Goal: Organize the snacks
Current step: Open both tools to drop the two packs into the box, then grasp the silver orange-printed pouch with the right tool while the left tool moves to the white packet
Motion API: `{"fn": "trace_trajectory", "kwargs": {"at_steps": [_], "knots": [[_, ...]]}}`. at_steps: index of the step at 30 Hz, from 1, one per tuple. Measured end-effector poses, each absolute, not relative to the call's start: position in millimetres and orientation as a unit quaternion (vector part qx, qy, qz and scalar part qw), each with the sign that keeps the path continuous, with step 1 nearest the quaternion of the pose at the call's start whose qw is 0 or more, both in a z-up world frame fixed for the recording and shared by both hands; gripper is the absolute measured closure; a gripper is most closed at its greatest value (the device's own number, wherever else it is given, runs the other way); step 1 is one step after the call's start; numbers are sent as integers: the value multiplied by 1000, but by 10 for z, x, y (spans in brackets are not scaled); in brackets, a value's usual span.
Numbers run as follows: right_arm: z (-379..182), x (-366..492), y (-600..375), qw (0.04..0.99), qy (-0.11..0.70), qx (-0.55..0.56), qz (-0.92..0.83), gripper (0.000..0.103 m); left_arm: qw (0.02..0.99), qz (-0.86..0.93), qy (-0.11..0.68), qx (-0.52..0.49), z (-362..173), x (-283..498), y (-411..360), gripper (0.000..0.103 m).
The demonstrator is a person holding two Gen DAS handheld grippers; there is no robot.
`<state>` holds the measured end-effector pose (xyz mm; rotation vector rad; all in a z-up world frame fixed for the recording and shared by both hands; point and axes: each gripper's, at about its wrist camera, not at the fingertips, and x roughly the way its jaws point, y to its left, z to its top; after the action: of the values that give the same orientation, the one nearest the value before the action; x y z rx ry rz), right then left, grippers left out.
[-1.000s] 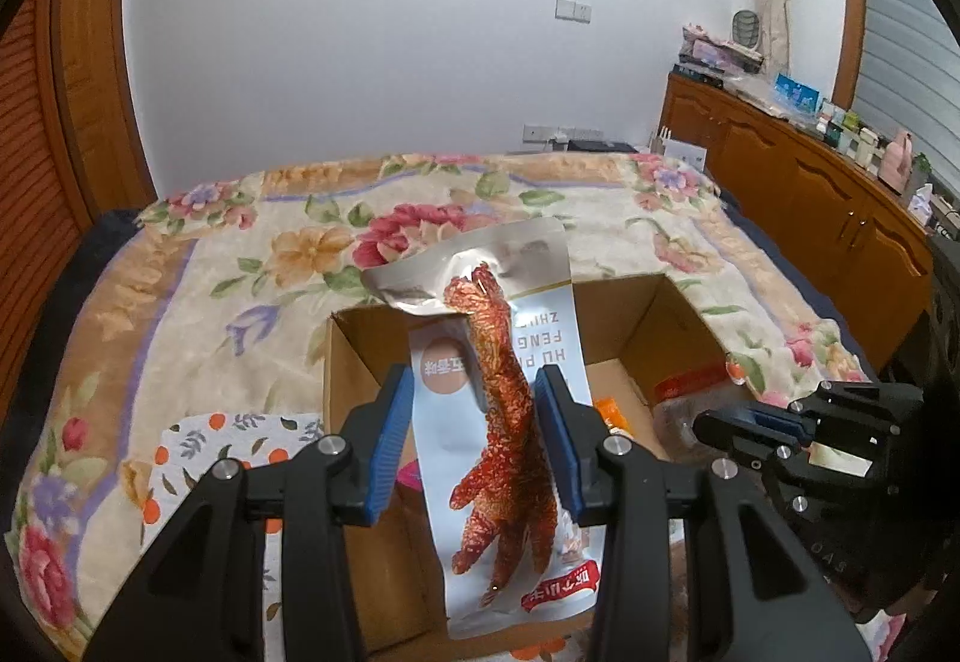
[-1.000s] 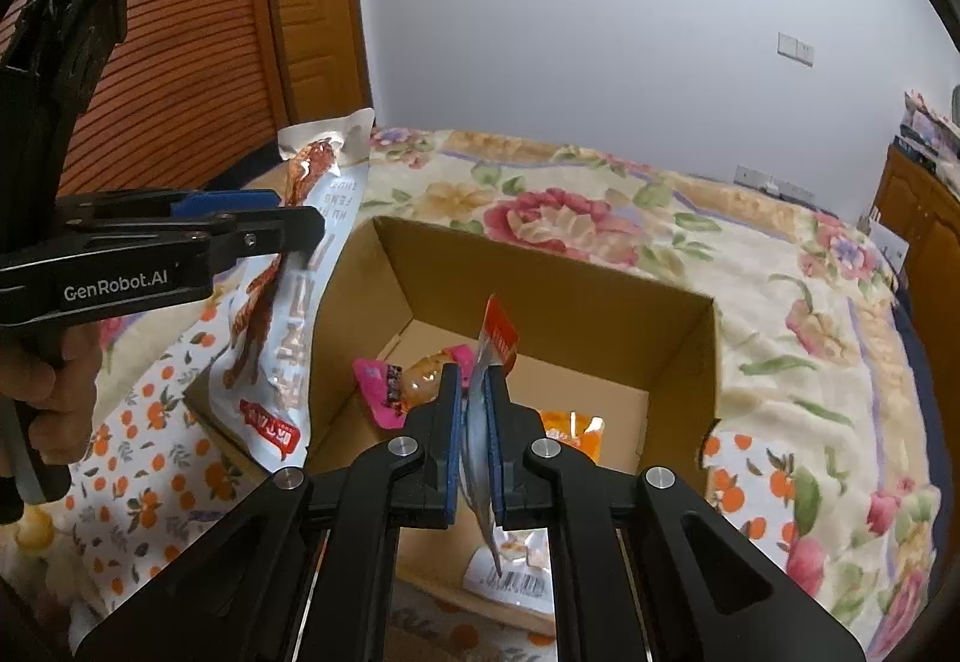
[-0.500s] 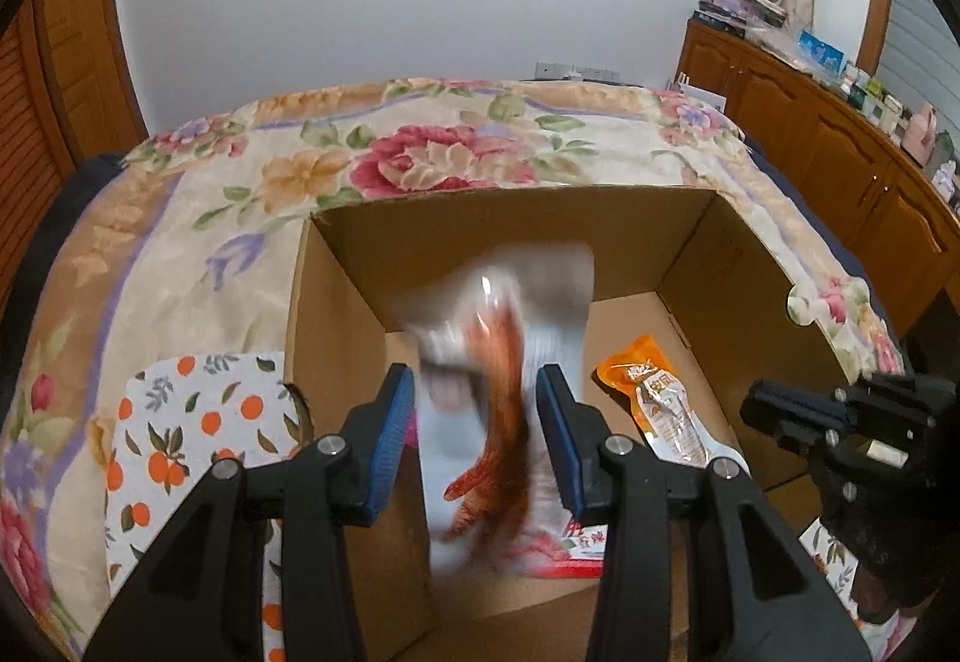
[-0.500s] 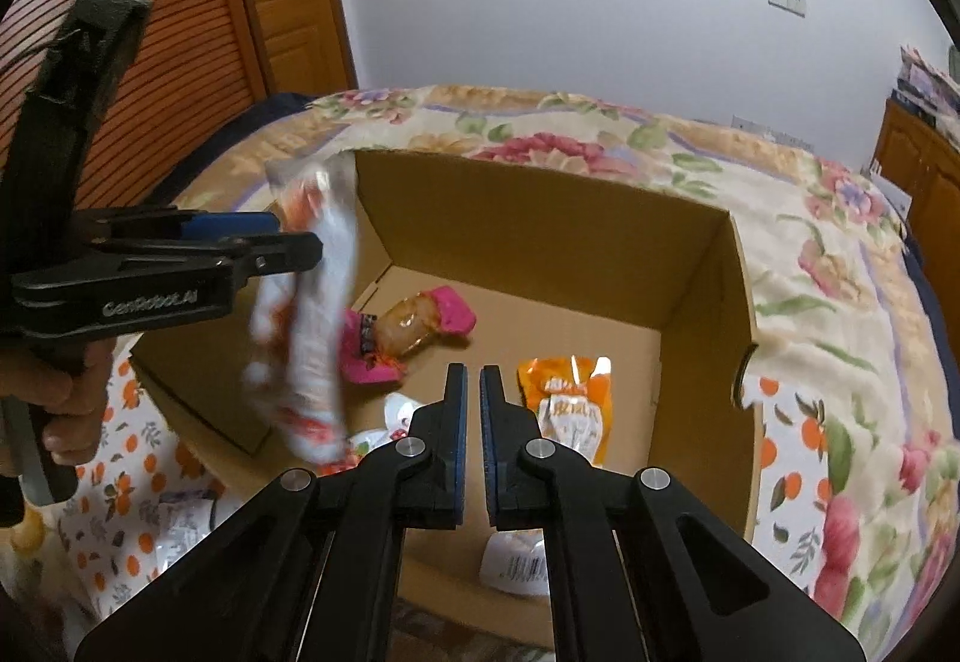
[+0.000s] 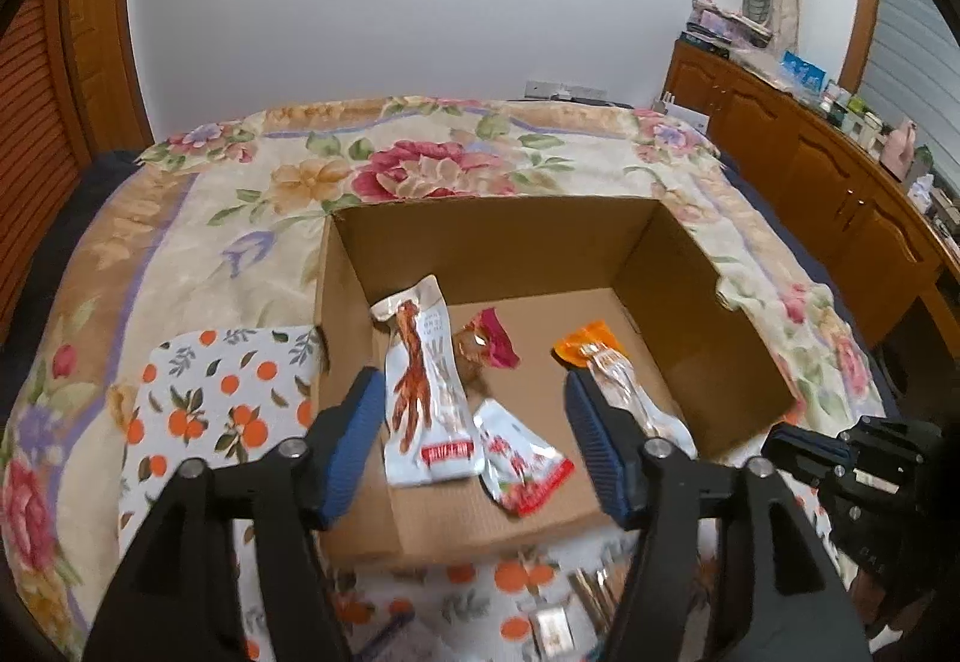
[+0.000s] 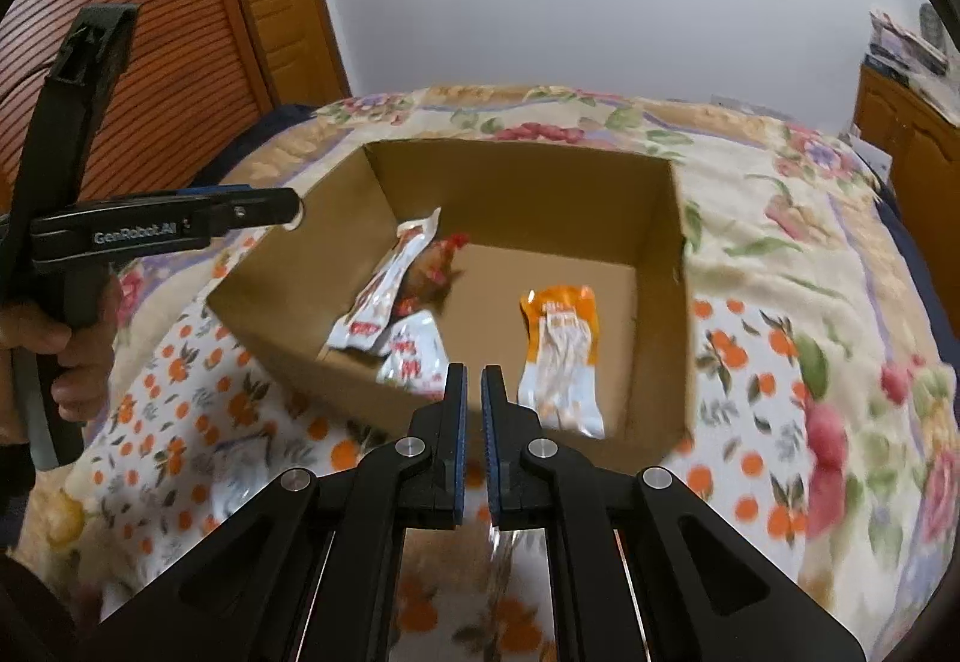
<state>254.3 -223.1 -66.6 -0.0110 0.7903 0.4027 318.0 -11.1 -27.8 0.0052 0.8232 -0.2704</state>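
Box (image 5: 522,242) holds four snack packets; left gripper (image 5: 474,440) open, empty; right gripper (image 6: 471,410) nearly closed, empty. Next likely: fetch another packet from the cloth (image 5: 228,392).

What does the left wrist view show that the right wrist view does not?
Only the left wrist view shows the small packets on the orange-print cloth in front of the box. Only the right wrist view shows the hand holding the left gripper. Both show the cardboard box with the chicken-foot packet and the orange packet inside.
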Motion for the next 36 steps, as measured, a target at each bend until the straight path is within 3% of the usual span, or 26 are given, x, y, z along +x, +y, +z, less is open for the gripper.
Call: {"fn": "trace_trajectory", "kwargs": {"at_steps": [2, 9, 11, 19, 26, 27, 29, 30, 36], "knots": [[-622, 2414, -2272, 904, 383, -4, 189, 97, 911, -133, 390, 11, -203, 2973, -89, 25], [-512, 1803, -2419, 905, 391, 21, 168, 69, 906, -136, 400, 2, -139, 2379, 54, 23], [-518, 1612, -2421, 905, 393, 27, 162, 47, 906, -133, 402, -1, -153, 2189, 100, 23], [-644, 973, -2337, 902, 403, 57, 143, 41, 909, -119, 400, -2, -258, 1594, 194, 22], [-829, 688, -2252, 892, 422, 78, 139, 35, 910, -128, 394, -15, -331, 1319, 240, 9], [-862, 660, -2234, 891, 425, 80, 140, 33, 910, -131, 392, -20, -340, 1299, 249, 9], [-895, 633, -2206, 890, 428, 78, 138, 15, 911, -134, 390, -28, -362, 1279, 268, 4], [-912, 615, -2195, 890, 429, 77, 135, 11, 910, -135, 390, -30, -384, 1272, 274, 3], [-1077, 568, -2145, 884, 443, 81, 121, 10, 910, -109, 401, -7, -601, 1273, 272, 3]]}}
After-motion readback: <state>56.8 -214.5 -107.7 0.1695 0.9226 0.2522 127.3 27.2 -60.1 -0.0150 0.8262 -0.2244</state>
